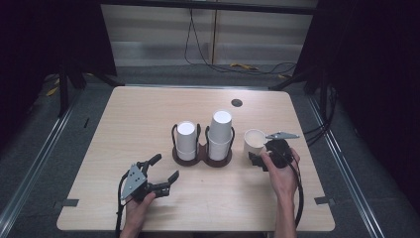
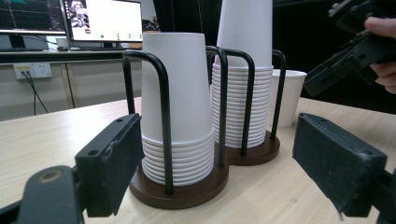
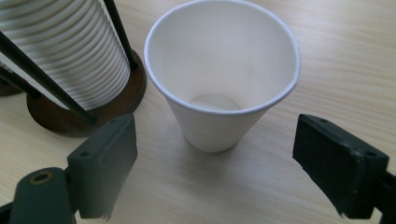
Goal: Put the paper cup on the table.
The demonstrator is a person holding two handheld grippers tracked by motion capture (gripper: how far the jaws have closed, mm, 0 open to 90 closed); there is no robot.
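Note:
A single white paper cup [image 1: 254, 141] stands upright and empty on the wooden table, right of a dark brown holder [image 1: 202, 158] with black wire loops. The holder carries two upside-down stacks of cups, a shorter left stack [image 1: 186, 140] and a taller right stack [image 1: 220, 134]. My right gripper [image 1: 257, 151] is just beside the single cup. In the right gripper view the cup [image 3: 223, 79] sits ahead of the open right gripper [image 3: 222, 163], untouched by its pads. My left gripper [image 1: 164, 167] rests open near the table's front, facing the shorter stack [image 2: 177, 98] in the holder [image 2: 187, 191].
A small black round grommet [image 1: 236, 102] sits near the table's far edge. Cables [image 1: 237, 64] lie on the floor beyond the table. A lit monitor [image 2: 102, 21] stands on a desk in the background of the left gripper view.

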